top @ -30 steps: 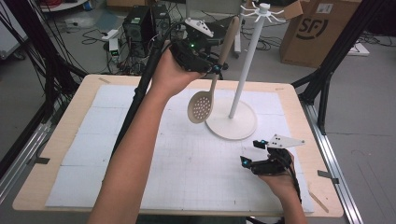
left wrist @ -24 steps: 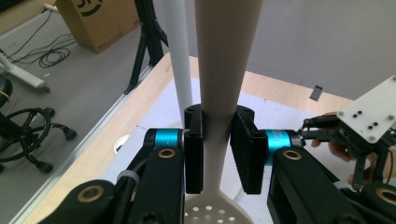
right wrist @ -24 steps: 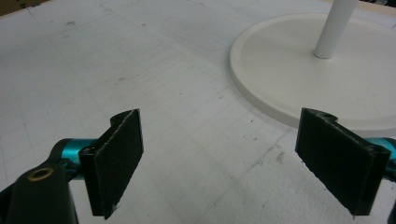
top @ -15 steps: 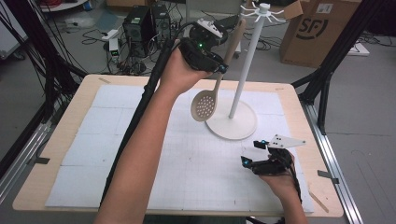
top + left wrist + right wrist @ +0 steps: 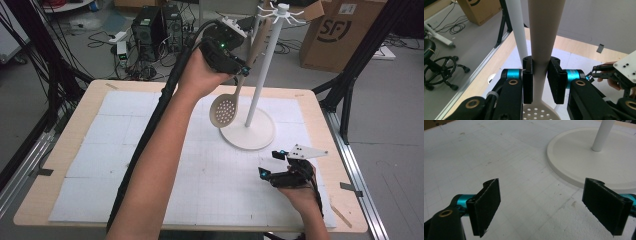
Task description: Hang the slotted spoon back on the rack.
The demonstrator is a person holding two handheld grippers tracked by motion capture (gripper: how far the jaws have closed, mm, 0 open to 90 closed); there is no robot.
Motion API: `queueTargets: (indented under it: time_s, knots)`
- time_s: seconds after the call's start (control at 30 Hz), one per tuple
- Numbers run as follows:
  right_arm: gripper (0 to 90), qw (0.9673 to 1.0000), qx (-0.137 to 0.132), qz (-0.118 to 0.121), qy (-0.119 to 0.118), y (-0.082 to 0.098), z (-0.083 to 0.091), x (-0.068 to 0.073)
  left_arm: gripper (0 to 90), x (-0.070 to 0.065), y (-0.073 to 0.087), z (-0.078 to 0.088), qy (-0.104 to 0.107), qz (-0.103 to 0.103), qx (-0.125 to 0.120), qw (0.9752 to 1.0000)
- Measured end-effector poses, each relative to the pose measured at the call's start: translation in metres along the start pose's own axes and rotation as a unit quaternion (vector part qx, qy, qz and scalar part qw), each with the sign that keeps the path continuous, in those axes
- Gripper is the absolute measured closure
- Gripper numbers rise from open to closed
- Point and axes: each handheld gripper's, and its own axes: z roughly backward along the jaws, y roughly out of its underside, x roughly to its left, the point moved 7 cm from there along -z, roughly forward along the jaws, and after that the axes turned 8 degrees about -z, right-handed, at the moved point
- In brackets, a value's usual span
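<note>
slotted spoon hangs pinched in left gripper beside stand; right gripper spread wide.

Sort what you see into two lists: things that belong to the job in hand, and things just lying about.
In the job:
- slotted spoon, clamped in the left gripper
- white hook stand
- right gripper, open, resting on the table

Lying about:
- cardboard box
- computer tower
- floor cables
</note>
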Motion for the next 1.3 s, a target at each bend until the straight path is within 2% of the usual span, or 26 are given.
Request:
queueTargets:
  time_s: [0.2, 0.43, 0.63, 0.67, 0.8, 1.0, 1.3]
  knots:
    - [13.8, 1.0000, 0.000, 0.001, -0.001, 0.000, 0.000, 0.000, 75.5, -0.001, -0.003, -0.008, -0.003, -0.002, 0.008, 1.0000]
    - [13.8, 1.0000, 0.000, -0.002, 0.000, 0.002, 0.001, -0.001, 75.5, 0.002, -0.007, -0.009, -0.010, -0.002, 0.011, 0.9999]
    - [13.8, 1.0000, -0.003, -0.002, 0.000, 0.001, 0.003, -0.001, 75.6, 0.005, -0.005, -0.011, -0.014, 0.005, 0.019, 0.9997]
    - [13.8, 1.0000, -0.002, -0.002, -0.001, 0.002, 0.003, 0.000, 75.5, 0.005, -0.003, -0.013, -0.012, 0.001, 0.030, 0.9995]
    - [13.8, 1.0000, -0.004, 0.001, 0.000, 0.001, 0.004, -0.001, 75.5, 0.005, -0.004, -0.015, -0.009, 0.005, 0.026, 0.9996]
    - [13.8, 1.0000, -0.004, 0.000, 0.000, 0.001, 0.004, 0.000, 75.5, 0.008, -0.004, -0.017, -0.017, 0.010, 0.028, 0.9994]
    - [13.9, 1.0000, -0.005, -0.003, -0.003, 0.001, 0.004, -0.001, 75.5, 0.009, -0.004, -0.015, -0.023, 0.009, 0.028, 0.9993]
